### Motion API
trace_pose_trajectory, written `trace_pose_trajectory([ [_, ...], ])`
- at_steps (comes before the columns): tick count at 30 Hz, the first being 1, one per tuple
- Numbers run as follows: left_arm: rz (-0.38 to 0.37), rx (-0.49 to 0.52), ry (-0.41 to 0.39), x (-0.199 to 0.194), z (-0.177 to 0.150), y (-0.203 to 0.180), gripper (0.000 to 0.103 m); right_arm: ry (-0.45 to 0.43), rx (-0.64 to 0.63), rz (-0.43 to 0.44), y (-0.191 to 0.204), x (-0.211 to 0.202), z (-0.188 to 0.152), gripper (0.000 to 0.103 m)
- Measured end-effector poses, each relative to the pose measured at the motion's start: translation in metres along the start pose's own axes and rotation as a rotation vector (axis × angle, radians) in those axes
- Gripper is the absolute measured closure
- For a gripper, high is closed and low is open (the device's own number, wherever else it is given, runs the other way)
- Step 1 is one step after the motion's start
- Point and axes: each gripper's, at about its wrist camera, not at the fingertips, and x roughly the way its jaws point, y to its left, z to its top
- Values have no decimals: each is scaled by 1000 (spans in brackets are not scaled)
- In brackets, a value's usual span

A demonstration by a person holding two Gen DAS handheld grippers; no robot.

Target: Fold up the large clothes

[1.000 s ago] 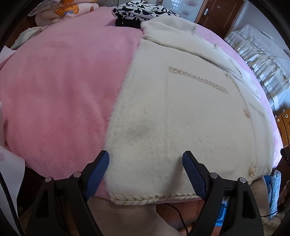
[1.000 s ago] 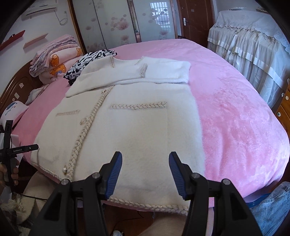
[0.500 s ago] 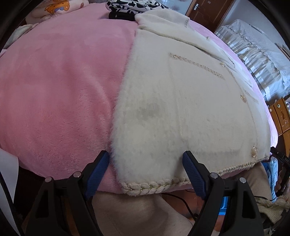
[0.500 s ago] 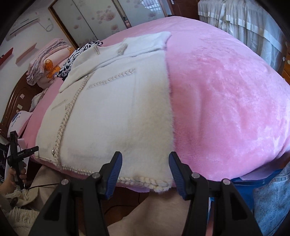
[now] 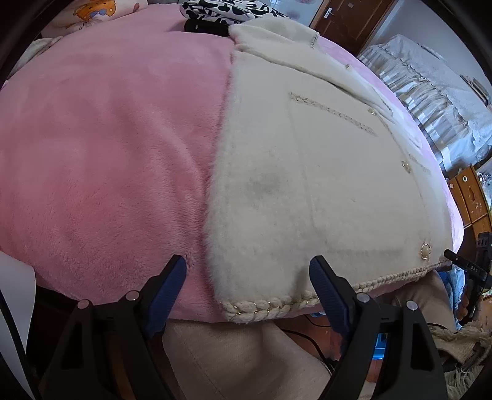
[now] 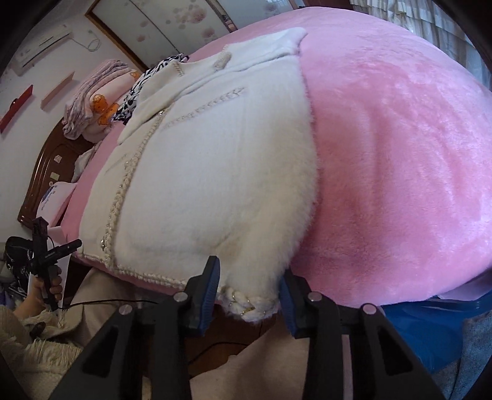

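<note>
A large cream fluffy cardigan with braided trim and pearl buttons lies flat on a pink bed, sleeves folded across the top. My left gripper is open, its blue fingers either side of the near left hem corner. In the right wrist view the cardigan fills the left half. My right gripper is open, narrower than before, with the near right hem corner between its fingers, not clamped.
The pink bed cover spreads around the cardigan. A black-and-white patterned garment and folded blankets lie at the bed's far end. The wooden headboard stands at the left. The left gripper shows from the right view.
Both grippers have dropped to the bed's near edge and closed in on the hem corners. The right gripper's fingers have narrowed around the right corner.
</note>
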Motion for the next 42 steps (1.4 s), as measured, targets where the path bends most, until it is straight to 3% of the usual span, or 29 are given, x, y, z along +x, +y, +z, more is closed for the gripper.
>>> trace_pose_trajectory([
  [8, 6, 19, 24, 11, -3, -5, 21, 49, 54, 22, -13, 21, 5, 67],
  [12, -4, -23, 29, 17, 0, -7, 22, 54, 55, 22, -11, 24, 7, 66],
  [13, -5, -31, 27, 18, 1, -9, 31, 55, 49, 17, -10, 24, 7, 66],
  [14, -14, -29, 28, 18, 2, -12, 52, 56, 41, 7, -8, 23, 7, 67],
  [15, -17, -23, 33, 20, 4, -18, 61, 56, 23, -8, -5, 23, 7, 72],
  [16, -34, -17, 41, 19, 6, -21, 84, 58, 2, -17, -1, 22, 8, 78],
  [19, -86, -42, 47, 14, 16, -29, 92, 65, -58, -31, 15, 15, 14, 84],
  [22, -188, -112, 8, -3, 29, -34, 93, 22, -92, 35, 31, -7, 24, 85],
  [25, -291, -175, -83, -25, 50, -45, 93, -68, -64, 127, 40, -33, 44, 85],
  [31, -361, -311, -231, -44, 132, -60, 93, -283, 60, 253, 41, -66, 127, 86],
  [36, -298, -422, -275, -20, 212, -51, 93, -351, 136, 231, 35, -51, 218, 86],
  [39, -227, -454, -281, 3, 250, -37, 92, -335, 223, 170, 14, -23, 262, 86],
  [42, -181, -451, -222, 40, 280, -27, 86, -261, 288, 73, -8, 19, 296, 83],
])
